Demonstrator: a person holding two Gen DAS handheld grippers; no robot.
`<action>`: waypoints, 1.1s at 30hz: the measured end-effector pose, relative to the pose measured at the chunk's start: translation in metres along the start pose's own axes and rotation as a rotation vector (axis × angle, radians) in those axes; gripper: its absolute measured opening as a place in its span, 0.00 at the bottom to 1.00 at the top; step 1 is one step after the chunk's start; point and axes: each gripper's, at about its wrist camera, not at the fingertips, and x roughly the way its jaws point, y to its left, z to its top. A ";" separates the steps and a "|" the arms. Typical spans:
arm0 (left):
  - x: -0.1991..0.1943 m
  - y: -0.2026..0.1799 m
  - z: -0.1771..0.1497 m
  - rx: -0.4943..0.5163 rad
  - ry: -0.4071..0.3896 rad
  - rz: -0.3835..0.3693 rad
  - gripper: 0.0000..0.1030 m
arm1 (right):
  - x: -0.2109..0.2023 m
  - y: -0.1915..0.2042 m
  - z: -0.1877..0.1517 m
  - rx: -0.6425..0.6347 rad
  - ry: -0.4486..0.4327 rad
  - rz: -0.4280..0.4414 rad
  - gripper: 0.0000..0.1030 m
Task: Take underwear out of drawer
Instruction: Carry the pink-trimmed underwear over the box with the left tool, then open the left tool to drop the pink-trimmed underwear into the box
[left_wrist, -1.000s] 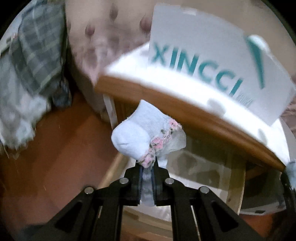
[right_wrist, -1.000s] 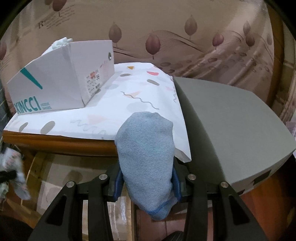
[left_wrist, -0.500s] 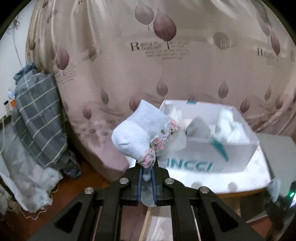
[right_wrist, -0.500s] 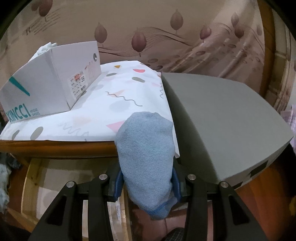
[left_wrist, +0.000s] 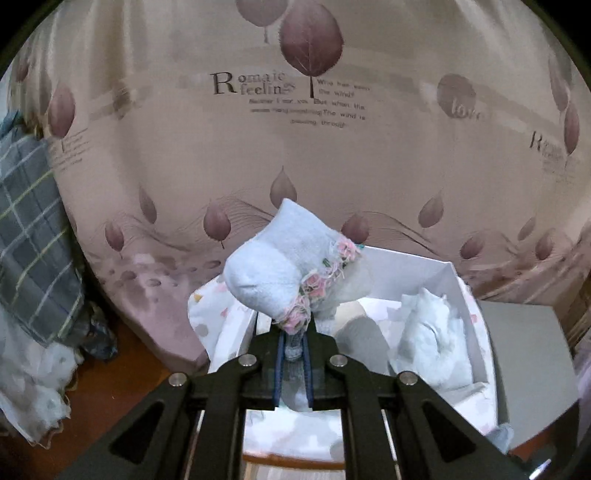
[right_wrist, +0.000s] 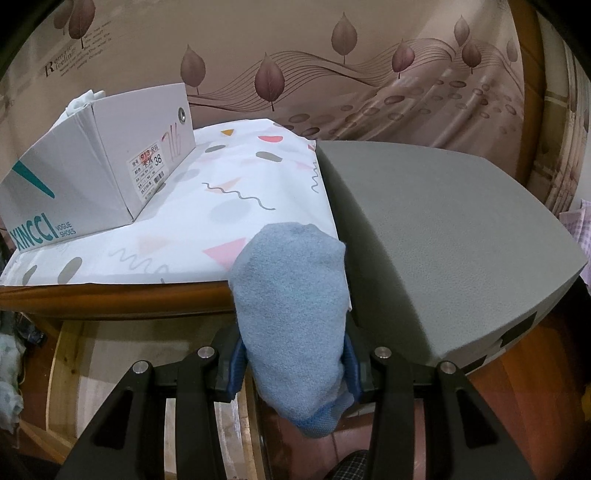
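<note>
Between my left fingers I pinch a pale blue sock (left_wrist: 273, 269) by its cuff, which is trimmed with pink floral lace; its toe end bulges up and leftward above the open shoebox (left_wrist: 424, 266). My right fingers clamp a thicker blue sock (right_wrist: 295, 317) (darker hem hanging below), standing upright before the open wooden drawer (right_wrist: 118, 354).
</note>
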 end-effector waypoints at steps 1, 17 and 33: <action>0.006 -0.003 0.003 0.018 0.009 -0.001 0.08 | 0.000 0.000 0.000 0.000 0.000 0.000 0.39; 0.121 -0.034 -0.012 0.169 0.110 0.053 0.09 | 0.002 0.000 0.000 -0.016 0.006 -0.008 0.39; 0.135 -0.033 -0.022 0.177 0.108 0.085 0.15 | 0.005 -0.001 -0.001 -0.025 0.009 -0.015 0.39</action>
